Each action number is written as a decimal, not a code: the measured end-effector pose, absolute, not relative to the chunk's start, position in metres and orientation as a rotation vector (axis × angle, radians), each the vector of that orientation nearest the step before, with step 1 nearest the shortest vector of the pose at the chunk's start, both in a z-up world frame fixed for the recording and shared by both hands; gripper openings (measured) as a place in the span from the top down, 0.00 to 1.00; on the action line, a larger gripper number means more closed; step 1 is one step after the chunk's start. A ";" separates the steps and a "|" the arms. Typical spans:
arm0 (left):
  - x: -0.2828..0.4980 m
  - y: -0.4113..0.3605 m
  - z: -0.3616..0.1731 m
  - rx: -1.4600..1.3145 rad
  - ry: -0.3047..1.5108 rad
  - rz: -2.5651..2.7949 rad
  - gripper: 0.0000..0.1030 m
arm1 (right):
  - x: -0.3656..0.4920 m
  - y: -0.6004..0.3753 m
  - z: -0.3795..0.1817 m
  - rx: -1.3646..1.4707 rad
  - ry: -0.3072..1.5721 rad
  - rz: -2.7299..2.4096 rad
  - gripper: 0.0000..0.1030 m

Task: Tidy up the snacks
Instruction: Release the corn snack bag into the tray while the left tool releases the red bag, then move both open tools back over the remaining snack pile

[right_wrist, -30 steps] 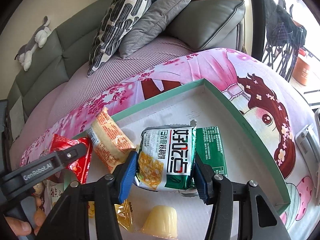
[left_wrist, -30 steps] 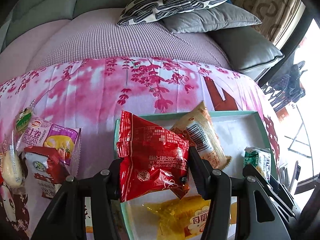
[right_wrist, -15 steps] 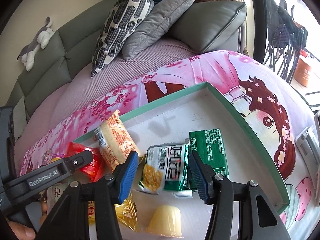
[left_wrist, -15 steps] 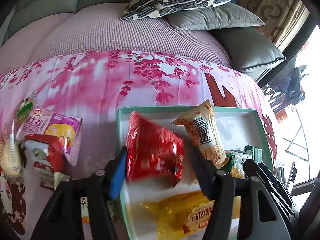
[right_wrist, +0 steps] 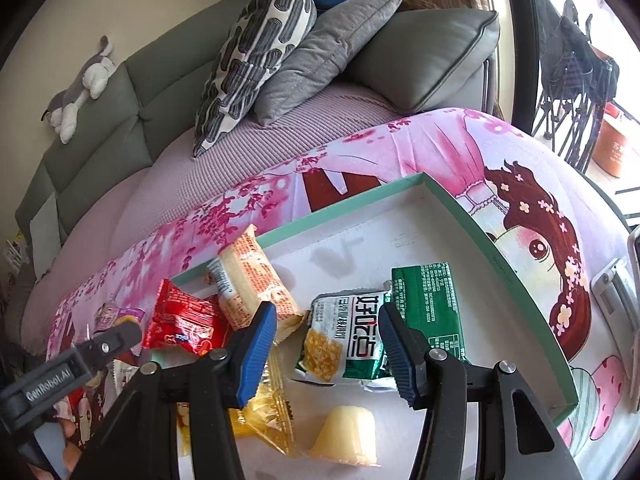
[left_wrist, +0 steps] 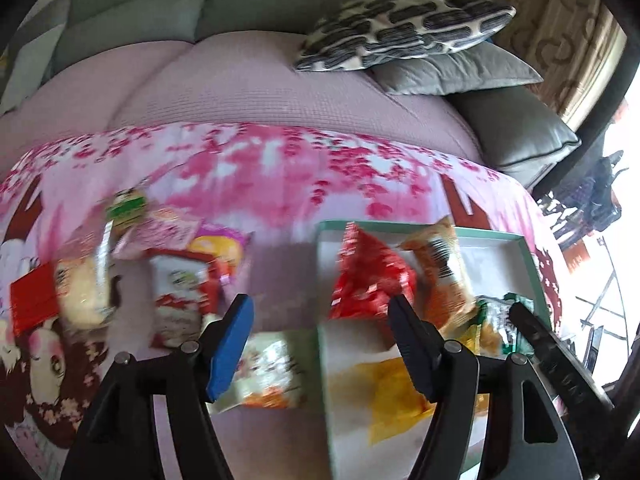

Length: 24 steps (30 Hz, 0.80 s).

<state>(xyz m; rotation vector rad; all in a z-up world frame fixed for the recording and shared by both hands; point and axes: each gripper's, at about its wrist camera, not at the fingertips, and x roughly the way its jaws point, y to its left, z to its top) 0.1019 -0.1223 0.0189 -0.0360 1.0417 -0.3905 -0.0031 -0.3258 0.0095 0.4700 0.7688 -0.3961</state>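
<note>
A mint-rimmed white box (right_wrist: 456, 204) lies on the pink printed cloth. In it are a red packet (right_wrist: 182, 324), an orange packet (right_wrist: 252, 276), a green-and-white corn snack packet (right_wrist: 348, 340), a green packet (right_wrist: 430, 312), a yellow packet (right_wrist: 264, 416) and a jelly cup (right_wrist: 346, 436). My right gripper (right_wrist: 326, 348) is open and empty just above the corn packet. My left gripper (left_wrist: 320, 340) is open and empty over the box's left rim (left_wrist: 326, 384), with the red packet (left_wrist: 368, 280) lying beyond it. Several loose snacks (left_wrist: 180, 296) lie on the cloth to the left.
A grey sofa with a patterned pillow (left_wrist: 404, 32) and grey cushions (right_wrist: 332, 52) stands behind the cloth. A plush toy (right_wrist: 80, 88) sits on the sofa back. A white-and-orange packet (left_wrist: 268, 372) lies just left of the box. Chairs stand at the right by the window.
Both grippers opened: the left let the red packet drop into the box and swung left, the right let the corn packet fall into the box beside the green packet.
</note>
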 end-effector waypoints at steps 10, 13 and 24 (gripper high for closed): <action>0.096 -0.093 0.020 -0.018 1.007 -0.310 0.31 | 0.004 -0.301 0.019 0.428 0.770 -0.332 0.45; 0.094 -0.090 0.020 -0.024 1.002 -0.300 0.31 | 0.006 -0.295 0.020 0.419 0.775 -0.316 0.45; 0.091 -0.077 0.013 -0.027 0.975 -0.228 0.07 | 0.009 -0.292 0.017 0.402 0.806 -0.309 0.21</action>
